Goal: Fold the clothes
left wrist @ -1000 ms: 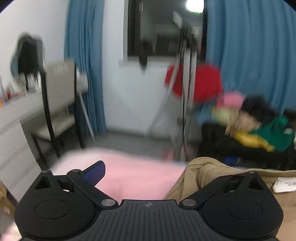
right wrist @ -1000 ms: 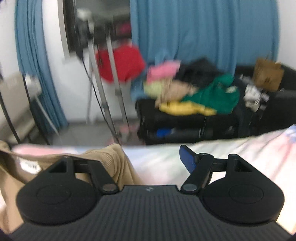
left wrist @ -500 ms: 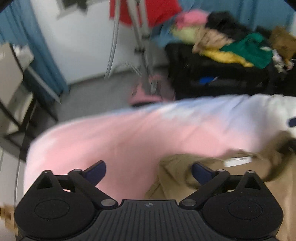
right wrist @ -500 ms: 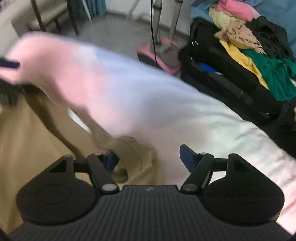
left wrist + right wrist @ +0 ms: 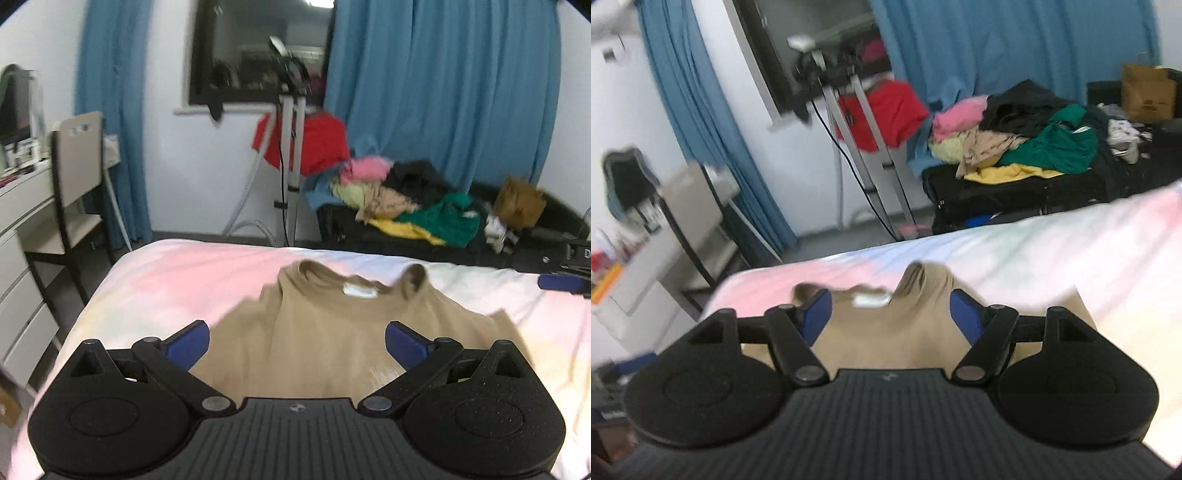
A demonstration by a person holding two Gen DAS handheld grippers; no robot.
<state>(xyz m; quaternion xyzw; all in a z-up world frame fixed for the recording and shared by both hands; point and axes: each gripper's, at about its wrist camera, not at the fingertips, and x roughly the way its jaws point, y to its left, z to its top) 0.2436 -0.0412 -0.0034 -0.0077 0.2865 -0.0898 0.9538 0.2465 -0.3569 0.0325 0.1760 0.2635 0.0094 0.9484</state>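
On the pastel bedspread (image 5: 177, 280) a tan T-shirt (image 5: 332, 332) lies spread, collar and white neck label (image 5: 360, 292) toward the far edge. A second ago both tongs held the shirt's shoulders aloft. Now the garment rests on the bed and neither tool touches it. The left gripper (image 5: 297, 345) stands with jaws wide apart and nothing between the pads. The right gripper (image 5: 891, 314) is likewise spread and empty, hovering above the collar. Both have drawn back from the cloth. Some rumpling remains at the collar and at the shirt's left side. Judgement: lay-out is complete and folding proper has not begun. The next move likely calls for a fresh grip on a sleeve or side edge. A pile of unfolded clothes (image 5: 406, 199) waits beyond the bed.
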